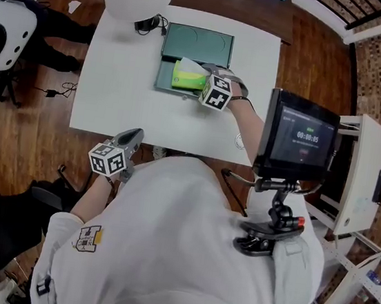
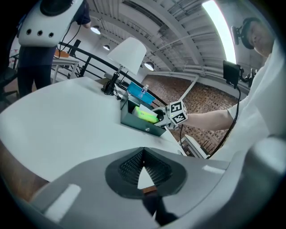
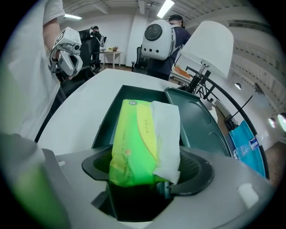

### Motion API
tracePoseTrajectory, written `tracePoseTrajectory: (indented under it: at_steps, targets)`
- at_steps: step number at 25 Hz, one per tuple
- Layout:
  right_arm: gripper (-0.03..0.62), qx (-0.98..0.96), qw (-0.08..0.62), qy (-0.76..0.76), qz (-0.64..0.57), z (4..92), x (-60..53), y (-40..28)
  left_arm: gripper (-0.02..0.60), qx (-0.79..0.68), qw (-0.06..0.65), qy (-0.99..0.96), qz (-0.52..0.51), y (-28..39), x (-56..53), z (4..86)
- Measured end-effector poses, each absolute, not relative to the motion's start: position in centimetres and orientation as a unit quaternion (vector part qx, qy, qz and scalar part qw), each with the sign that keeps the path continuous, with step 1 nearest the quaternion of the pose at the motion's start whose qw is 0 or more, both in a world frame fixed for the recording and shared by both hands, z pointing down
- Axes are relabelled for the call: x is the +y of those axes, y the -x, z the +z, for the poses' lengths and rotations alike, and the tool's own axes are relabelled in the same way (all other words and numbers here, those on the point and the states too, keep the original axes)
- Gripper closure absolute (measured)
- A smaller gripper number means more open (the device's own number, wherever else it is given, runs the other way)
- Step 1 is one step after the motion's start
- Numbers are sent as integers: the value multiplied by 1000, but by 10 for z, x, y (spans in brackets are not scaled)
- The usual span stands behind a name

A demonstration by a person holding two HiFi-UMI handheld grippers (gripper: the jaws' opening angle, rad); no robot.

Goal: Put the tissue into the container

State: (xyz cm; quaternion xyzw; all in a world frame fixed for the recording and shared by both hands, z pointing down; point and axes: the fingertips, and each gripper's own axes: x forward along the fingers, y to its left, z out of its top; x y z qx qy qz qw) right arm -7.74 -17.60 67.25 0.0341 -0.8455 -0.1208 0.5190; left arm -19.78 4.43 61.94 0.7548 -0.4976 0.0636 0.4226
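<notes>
The right gripper [image 3: 145, 169] holds a bright green soft plastic pack of tissues [image 3: 134, 138] by its near end. Its jaws stand fairly wide, with the pads pressing on the pack's two sides. A white sheet [image 3: 167, 134] hangs loose along the pack's right edge.

The pack's long axis runs straight out from the jaws, pointing away along the length of the dark green rectangular plastic container [image 3: 106, 120] directly beneath it. The head view puts the pack over the open box, at its right-hand part. From the left gripper view its top shows above the rim, but I cannot tell whether its underside touches the floor of the box.

The container's flat dark green lid [image 3: 201, 120] lies open beside the box, clear of the opening. Both rest on the white square table [image 1: 118, 69].

The left gripper [image 2: 143, 166] is well apart from all this, near the table's near edge. Its jaws are closed tip to tip with nothing between them, so the right hand is plainly the nearer one and the one doing the work.

The coming move looks short — lower the pack along the box's own length, then open the jaws. The loose sheet may catch on the rim or the pad as they part.
</notes>
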Motion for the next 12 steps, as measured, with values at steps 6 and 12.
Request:
tracePoseTrajectory:
  at_steps: [6, 12]
  targets:
    - [201, -851, 513, -32, -110, 670, -176, 77, 581, -500, 422, -753, 62, 202, 44, 620]
    - [183, -863, 494, -35, -102, 662, -175, 79, 581, -497, 424, -755, 63, 205, 44, 621]
